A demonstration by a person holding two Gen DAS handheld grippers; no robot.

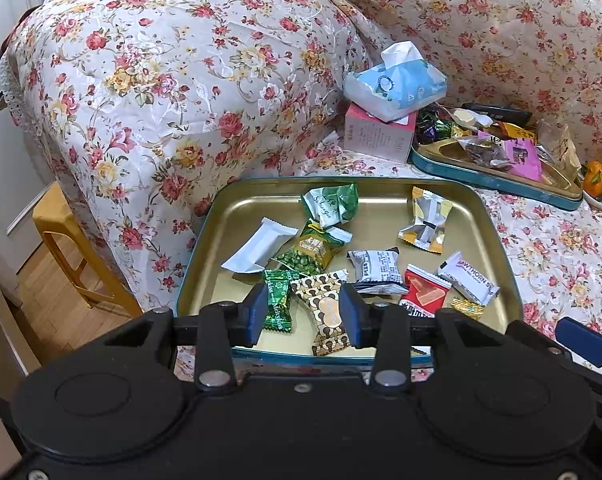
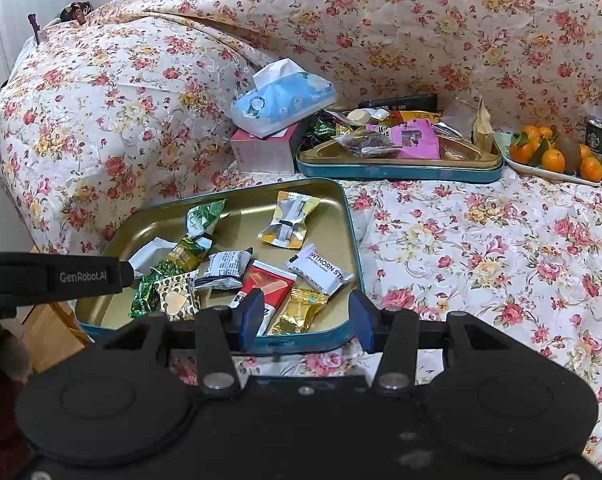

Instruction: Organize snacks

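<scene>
A gold tin tray with a teal rim lies on the floral cover and holds several wrapped snacks. My left gripper hovers open over its near edge. A brown patterned packet lies in the tray below the gap, with a green candy beside the left finger. My right gripper is open over the tray's near right corner, above a gold candy and a red packet. A white hawthorn strip and a yellow-silver packet lie farther in. Neither gripper holds anything.
A second teal tin at the back holds more snacks. A blue tissue pack sits on a pink box to its left. A plate of oranges stands at the right. A yellow stool is on the floor at the left.
</scene>
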